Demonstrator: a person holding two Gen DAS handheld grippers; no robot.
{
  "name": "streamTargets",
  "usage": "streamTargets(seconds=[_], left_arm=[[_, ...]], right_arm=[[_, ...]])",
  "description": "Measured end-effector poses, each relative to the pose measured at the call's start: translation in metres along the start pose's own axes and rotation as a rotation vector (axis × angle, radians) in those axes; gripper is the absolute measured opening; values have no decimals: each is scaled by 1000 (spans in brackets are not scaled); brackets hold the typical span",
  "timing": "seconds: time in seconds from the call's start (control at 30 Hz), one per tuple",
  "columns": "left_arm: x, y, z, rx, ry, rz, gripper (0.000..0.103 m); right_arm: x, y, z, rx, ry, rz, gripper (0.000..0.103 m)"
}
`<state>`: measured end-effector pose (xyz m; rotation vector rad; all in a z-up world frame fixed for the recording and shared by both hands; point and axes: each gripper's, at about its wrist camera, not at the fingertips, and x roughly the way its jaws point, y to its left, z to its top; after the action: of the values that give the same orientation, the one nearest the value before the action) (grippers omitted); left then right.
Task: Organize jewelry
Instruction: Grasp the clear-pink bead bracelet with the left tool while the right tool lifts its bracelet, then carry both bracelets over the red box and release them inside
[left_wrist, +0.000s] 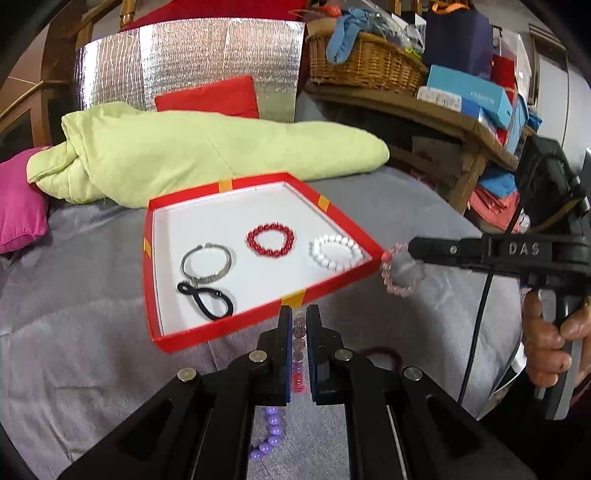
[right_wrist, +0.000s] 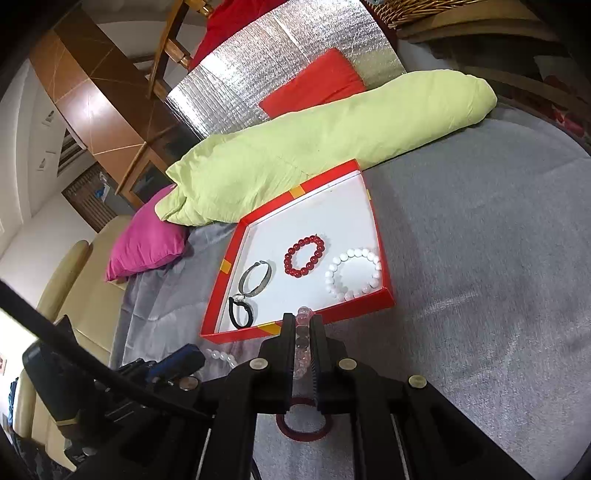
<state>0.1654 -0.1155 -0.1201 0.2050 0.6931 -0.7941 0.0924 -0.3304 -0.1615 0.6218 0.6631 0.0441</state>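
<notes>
A red tray (left_wrist: 258, 321) with a white floor lies on the grey bed and also shows in the right wrist view (right_wrist: 369, 301). In it lie a silver bangle (left_wrist: 206, 265), a black hair tie (left_wrist: 207, 301), a red bead bracelet (left_wrist: 270, 240) and a white bead bracelet (left_wrist: 335, 253). My left gripper (left_wrist: 298, 325) is shut on a purple-pink bead bracelet (left_wrist: 298, 347) just before the tray's near rim. My right gripper (right_wrist: 303, 325) is shut on a pale pink bead bracelet (left_wrist: 402, 271), held beside the tray's right corner.
A lilac bead string (left_wrist: 267, 435) and a dark red hair tie (right_wrist: 303, 430) lie on the grey cover (right_wrist: 480, 258) below the grippers. A green quilt (left_wrist: 207, 155), a pink cushion (left_wrist: 18, 206) and a red cushion lie behind the tray. A cluttered wooden shelf (left_wrist: 424, 107) stands right.
</notes>
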Motion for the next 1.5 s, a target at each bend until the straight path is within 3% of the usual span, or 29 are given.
streamTargets(seconds=[0.43,0.73,1.13,1.5], left_arm=[[1,1,19,-47,-72,-13,8],[22,5,40,-76,-86,-48,8],[64,13,59,-88,-32,-89,8],[94,24,57,-116,43,-114,8]], right_arm=[[0,4,6,5,-33,16,9],[8,2,33,20,-76,6,9],[53,-12,76,44,-90,-53,9],[115,-29,96,87,-22,-93,9]])
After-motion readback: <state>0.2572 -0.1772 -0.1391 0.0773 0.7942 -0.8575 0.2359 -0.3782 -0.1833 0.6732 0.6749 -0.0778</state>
